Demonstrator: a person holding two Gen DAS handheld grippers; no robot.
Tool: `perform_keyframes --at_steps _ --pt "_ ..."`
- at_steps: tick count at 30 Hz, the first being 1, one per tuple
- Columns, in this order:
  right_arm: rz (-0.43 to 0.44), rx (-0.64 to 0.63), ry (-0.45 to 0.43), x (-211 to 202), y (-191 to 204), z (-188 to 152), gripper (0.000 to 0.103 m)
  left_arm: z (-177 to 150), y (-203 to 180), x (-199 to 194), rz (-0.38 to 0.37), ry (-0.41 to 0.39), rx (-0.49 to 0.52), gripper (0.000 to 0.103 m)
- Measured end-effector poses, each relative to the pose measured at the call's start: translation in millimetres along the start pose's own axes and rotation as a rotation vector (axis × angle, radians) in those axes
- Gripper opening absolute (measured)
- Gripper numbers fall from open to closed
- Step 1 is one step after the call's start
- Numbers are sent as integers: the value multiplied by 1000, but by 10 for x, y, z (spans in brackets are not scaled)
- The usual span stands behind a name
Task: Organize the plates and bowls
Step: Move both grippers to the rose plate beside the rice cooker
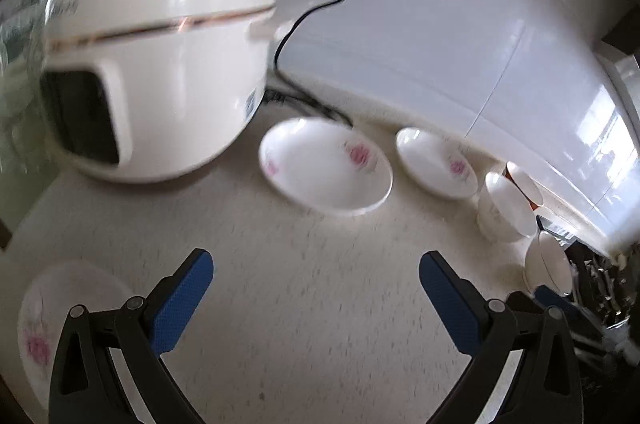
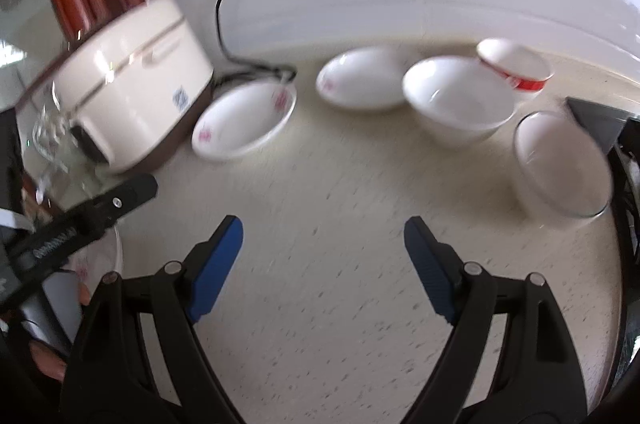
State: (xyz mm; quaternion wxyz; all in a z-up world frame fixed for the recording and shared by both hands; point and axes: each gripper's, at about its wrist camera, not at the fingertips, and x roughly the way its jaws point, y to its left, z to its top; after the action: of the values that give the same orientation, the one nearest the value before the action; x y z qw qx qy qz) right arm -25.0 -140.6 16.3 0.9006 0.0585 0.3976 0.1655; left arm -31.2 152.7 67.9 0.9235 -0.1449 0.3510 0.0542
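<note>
Speckled countertop (image 2: pixel 320 224) holds empty bowls (image 2: pixel 456 100) and plates (image 2: pixel 244 120) — both tools gape wide, gripping nothing.

White plates (image 1: pixel 325 166) with pink flower prints sit on a cream counter (image 1: pixel 304 304) flecked with dark specks. The rice cooker (image 1: pixel 160 64) is white with a thin gold line and a black panel. One bowl (image 2: pixel 516 68) is white inside — red outside. The gripper pads (image 2: pixel 218 264) are blue — their arms black.

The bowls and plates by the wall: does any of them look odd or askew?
Yes. The red bowl is tilted, leaning against the white bowl instead of standing flat. The two plates lie flat, and nothing looks spilled or broken.
</note>
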Motion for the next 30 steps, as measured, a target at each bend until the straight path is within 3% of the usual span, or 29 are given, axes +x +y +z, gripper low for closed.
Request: perform_keyframes --at_steps 2,5,9,16,20,30 --pt "-9 23 -4 14 -50 73 99 16 -29 35 17 -6 36 103" --pt "-52 1 44 189 -45 214 99 14 -30 205 55 52 57 103" --pt "-82 -99 99 429 90 324 99 -5 130 515 79 146 -7 103" --pt "-66 -79 228 973 100 414 98 42 277 754 104 183 -99 103" --pt "36 33 265 1174 25 518 89 117 328 838 103 181 -160 103" --pt "112 53 313 1606 144 793 63 259 546 1035 122 162 -341 99"
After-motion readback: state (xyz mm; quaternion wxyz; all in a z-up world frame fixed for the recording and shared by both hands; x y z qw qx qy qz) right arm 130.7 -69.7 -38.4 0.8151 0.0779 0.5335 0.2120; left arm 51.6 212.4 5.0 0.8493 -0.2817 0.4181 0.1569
